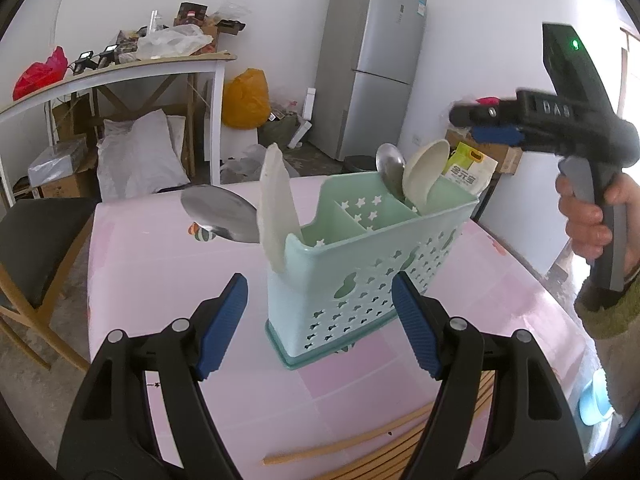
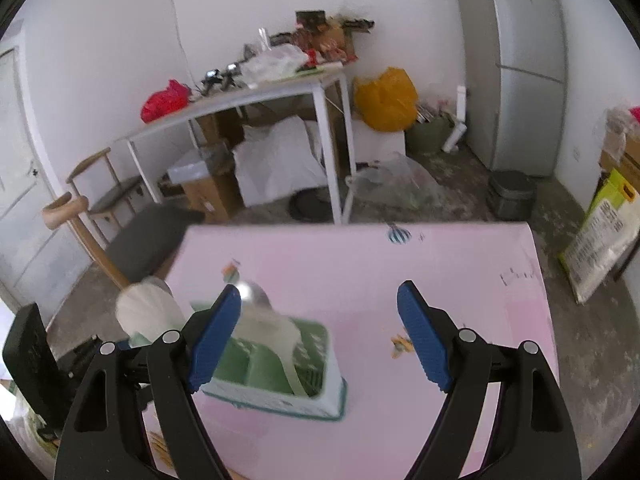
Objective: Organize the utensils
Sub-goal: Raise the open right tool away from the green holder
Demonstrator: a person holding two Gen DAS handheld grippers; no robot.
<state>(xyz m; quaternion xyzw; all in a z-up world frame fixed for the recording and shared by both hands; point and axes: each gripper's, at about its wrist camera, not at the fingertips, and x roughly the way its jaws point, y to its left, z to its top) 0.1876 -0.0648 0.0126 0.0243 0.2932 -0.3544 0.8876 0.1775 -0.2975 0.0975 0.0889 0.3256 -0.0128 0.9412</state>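
I kept my left gripper (image 1: 318,320) wide and empty around the caddy (image 1: 372,264) on the table (image 1: 160,264), steadying it; my right gripper (image 2: 320,334) hovered above, empty, jaws apart, the ladles (image 1: 276,208) already stowed.

The right gripper (image 2: 320,332) hangs above the pink table (image 2: 440,280), its blue-padded jaws spread wide with nothing between them. Below its left finger stands the blurred mint-green perforated plastic utensil caddy (image 2: 280,396), holding a white plastic spatula (image 2: 276,336).
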